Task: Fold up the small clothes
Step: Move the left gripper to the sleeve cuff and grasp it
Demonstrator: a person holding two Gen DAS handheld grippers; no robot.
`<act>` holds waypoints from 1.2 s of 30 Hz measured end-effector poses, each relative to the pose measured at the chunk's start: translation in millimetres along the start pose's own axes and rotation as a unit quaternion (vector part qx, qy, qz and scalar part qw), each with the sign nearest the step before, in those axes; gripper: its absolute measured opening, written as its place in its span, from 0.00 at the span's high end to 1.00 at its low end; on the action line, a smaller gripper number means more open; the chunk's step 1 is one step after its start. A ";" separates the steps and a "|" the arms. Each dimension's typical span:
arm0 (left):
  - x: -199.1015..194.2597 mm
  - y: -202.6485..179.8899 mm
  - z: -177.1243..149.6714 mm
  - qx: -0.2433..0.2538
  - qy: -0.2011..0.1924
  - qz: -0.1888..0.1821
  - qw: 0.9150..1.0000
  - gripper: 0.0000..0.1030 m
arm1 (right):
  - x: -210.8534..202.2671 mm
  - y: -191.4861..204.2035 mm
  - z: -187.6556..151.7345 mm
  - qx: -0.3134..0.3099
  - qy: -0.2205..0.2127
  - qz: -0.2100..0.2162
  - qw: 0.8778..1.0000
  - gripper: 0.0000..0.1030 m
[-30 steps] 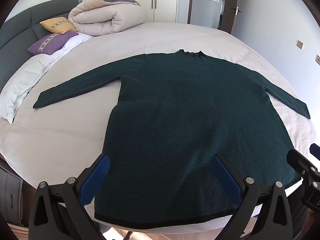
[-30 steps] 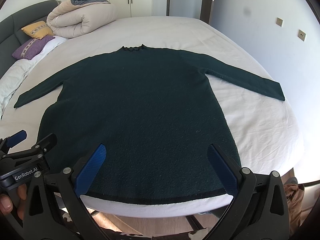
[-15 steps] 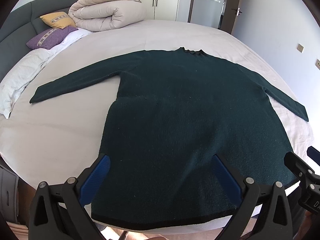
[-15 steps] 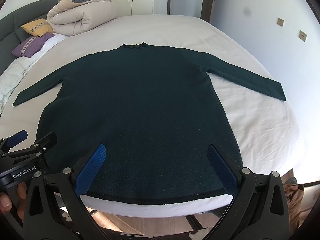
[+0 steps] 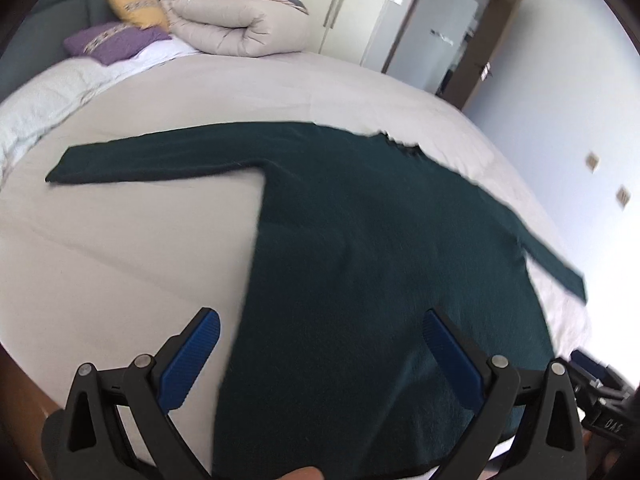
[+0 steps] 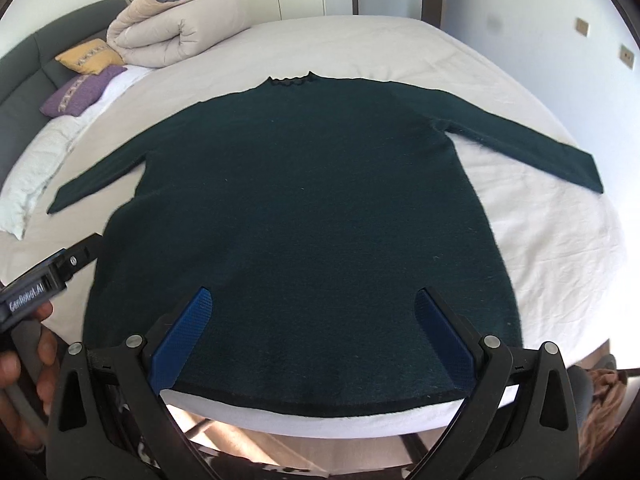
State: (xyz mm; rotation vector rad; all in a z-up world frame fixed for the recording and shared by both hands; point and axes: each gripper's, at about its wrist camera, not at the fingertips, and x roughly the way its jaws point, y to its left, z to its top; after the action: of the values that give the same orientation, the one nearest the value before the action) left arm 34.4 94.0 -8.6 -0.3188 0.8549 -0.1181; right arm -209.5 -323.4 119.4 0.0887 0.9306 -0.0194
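The bed (image 6: 520,240) carries everything: a white sheet, with a rolled duvet (image 6: 180,28) and two pillows, yellow (image 6: 90,56) and purple (image 6: 80,90), at its head end to the far left. The sweater (image 6: 300,220) lies flat and face-down or face-up (I cannot tell which) across the middle of the bed, hem along the near edge, collar (image 6: 290,80) toward the far edge, and both sleeves spread out to the sides.

What has changed over the last second: the left wrist view has swung and tilted toward the bed's left side, with motion blur, so the left sleeve (image 5: 160,158) now sits nearer the centre of that view. The sweater itself has not moved, and the right view is nearly as it was. I judge this as the left claw heading for the left sleeve or the left side seam, the likely first fold; no fold has been made yet.

The left claw (image 5: 320,354) is spread wide, pinching nothing, hovering above the sweater's lower left side, one finger over sheet and the other over knit. The right claw (image 6: 312,328) is likewise spread wide and empty, hovering above the hem near the bed's near edge. A hand (image 6: 24,344) grips the left tool's handle at the left of the right view.
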 end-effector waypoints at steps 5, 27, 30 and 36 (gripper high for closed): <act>2.8 61.5 39.0 -0.075 -0.038 -0.057 0.995 0.00 | -3.5 -2.8 19.3 0.028 -0.033 0.032 0.999 0.00; 77.0 346.0 88.9 -0.514 -0.152 -0.118 0.836 0.04 | 73.4 47.3 58.7 0.002 0.017 0.070 0.997 0.00; 83.7 356.7 95.9 -0.541 -0.159 -0.117 0.818 0.13 | 78.4 53.2 57.5 -0.001 0.017 0.072 0.997 0.00; 94.2 380.6 86.7 -0.583 -0.153 -0.124 0.788 0.65 | 79.5 58.8 59.0 0.000 0.008 0.079 0.997 0.00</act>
State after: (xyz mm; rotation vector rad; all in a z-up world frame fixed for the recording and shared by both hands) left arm 152.1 452.3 -146.4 -1.5836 0.4562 0.2423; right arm -111.5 -268.2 94.6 0.1630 0.9363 0.1287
